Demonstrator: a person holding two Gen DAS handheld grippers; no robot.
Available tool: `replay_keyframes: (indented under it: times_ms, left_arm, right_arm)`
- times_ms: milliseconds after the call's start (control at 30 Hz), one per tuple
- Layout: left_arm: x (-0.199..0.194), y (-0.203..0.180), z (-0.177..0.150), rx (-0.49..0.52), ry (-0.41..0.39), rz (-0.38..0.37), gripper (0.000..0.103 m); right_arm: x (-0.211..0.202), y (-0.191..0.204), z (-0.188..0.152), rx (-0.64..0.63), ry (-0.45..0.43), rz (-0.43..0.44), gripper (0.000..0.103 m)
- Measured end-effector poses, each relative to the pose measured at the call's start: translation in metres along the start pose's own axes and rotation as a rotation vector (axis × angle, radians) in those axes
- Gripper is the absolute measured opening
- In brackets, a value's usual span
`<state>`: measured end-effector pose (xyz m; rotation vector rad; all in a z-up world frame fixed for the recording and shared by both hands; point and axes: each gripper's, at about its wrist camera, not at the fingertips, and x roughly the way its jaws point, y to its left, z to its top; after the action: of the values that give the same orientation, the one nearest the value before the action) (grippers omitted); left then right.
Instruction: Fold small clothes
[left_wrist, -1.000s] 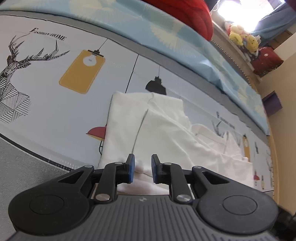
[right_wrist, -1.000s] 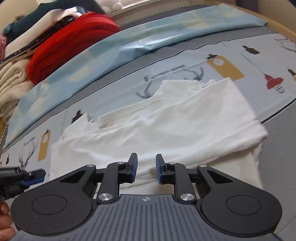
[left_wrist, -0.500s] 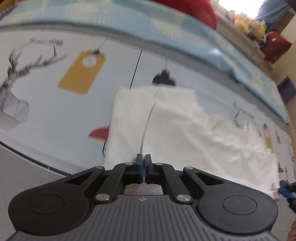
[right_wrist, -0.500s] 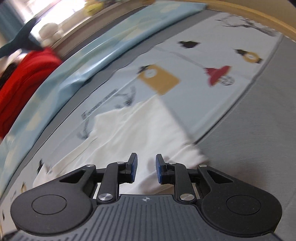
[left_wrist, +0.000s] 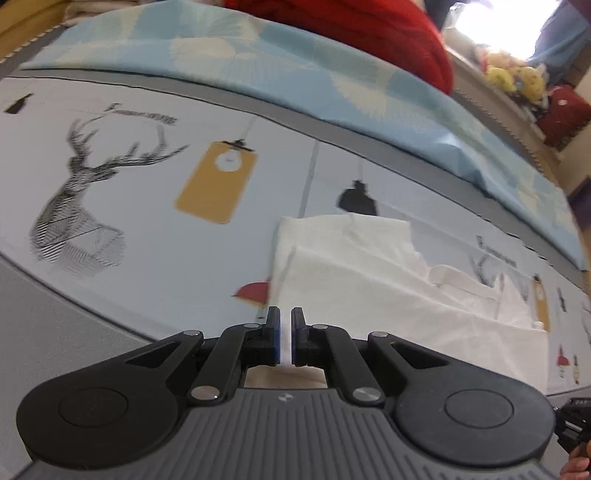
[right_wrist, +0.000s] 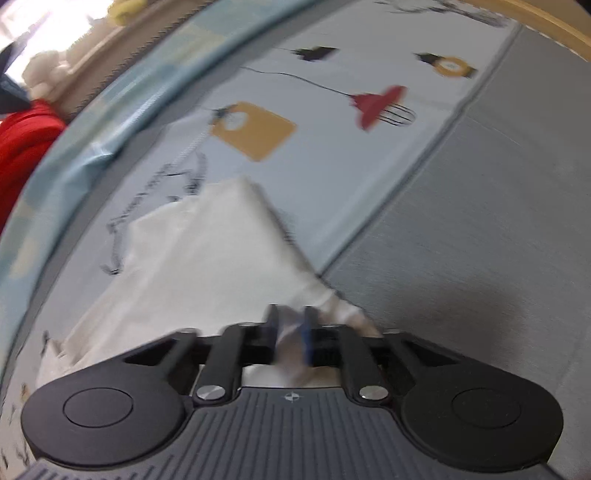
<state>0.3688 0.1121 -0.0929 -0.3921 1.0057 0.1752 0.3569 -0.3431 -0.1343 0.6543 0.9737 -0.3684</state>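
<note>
A small white garment (left_wrist: 369, 280) lies partly folded on a printed bed sheet (left_wrist: 147, 206). My left gripper (left_wrist: 285, 341) is at the garment's near left corner, its jaws nearly closed with white cloth between the blue pads. In the right wrist view the same garment (right_wrist: 207, 251) runs up and left. My right gripper (right_wrist: 290, 339) is at its near right corner, with a bunched fold of cloth between the fingers; the view is blurred.
A light blue quilt (left_wrist: 295, 81) lies along the far side of the bed, with a red blanket (left_wrist: 369, 26) and plush toys (left_wrist: 513, 74) behind it. A grey band of sheet (right_wrist: 480, 229) lies right of the garment.
My left gripper closed on the garment's corner and has swung left. My right gripper moved to the right corner and its fingers have closed in on a fold of cloth.
</note>
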Motion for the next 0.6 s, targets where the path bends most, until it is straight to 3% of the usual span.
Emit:
replay_keyframes:
  times_ms: [33,133,200,333,433,500,600]
  left_arm:
    - [0.003,0.0,0.0,0.002,0.013,-0.018,0.003]
    - [0.019,0.001,-0.006,-0.017,0.085,-0.066,0.003]
    - [0.034,0.004,-0.013,-0.016,0.163,-0.039,0.005]
    - [0.033,0.007,-0.012,-0.039,0.166,-0.051,0.005]
    - [0.022,0.003,-0.007,-0.017,0.121,-0.065,0.008]
    - [0.03,0.002,-0.012,0.005,0.173,-0.035,0.008]
    - [0.031,0.007,-0.019,-0.018,0.208,-0.038,0.008]
  right_arm:
    - [-0.001,-0.002,0.001,0.016,-0.003,-0.007,0.0]
    - [-0.019,0.0,-0.001,0.044,-0.079,-0.04,0.014]
    - [-0.023,0.007,-0.001,0.004,-0.107,0.016,0.019]
    - [0.002,-0.005,-0.002,0.053,0.005,-0.016,0.021]
    - [-0.003,-0.004,0.001,0.069,-0.024,0.011,0.025]
    - [-0.004,-0.001,0.003,0.036,-0.031,0.028,0.033]
    - [0.01,-0.013,0.006,0.081,0.038,-0.004,0.031]
